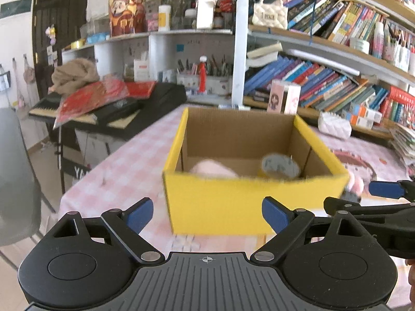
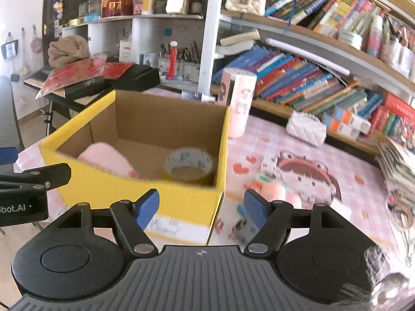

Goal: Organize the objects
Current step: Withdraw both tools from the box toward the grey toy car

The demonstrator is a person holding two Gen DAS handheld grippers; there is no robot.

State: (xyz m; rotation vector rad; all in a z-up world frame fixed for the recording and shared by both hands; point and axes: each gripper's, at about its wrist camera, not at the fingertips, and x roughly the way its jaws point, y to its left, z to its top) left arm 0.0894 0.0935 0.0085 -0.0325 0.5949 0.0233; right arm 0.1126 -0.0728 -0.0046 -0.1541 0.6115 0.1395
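A yellow cardboard box (image 1: 233, 202) stands open on the pink checked table; it also shows in the right wrist view (image 2: 145, 197). Inside lie a pink plush toy (image 2: 106, 159) and a roll of tape (image 2: 190, 165). My left gripper (image 1: 207, 215) is open and empty, just in front of the box's near wall. My right gripper (image 2: 202, 207) is open and empty at the box's right front corner. A small pink plush charm (image 2: 275, 190) lies on the table right of the box, beyond the right finger.
Bookshelves (image 2: 324, 77) full of books run along the back and right. A pink carton (image 2: 240, 101) and a white quilted pouch (image 2: 306, 128) stand behind the box. A keyboard (image 1: 103, 108) with red packets sits at left. A grey chair (image 1: 15, 181) is at far left.
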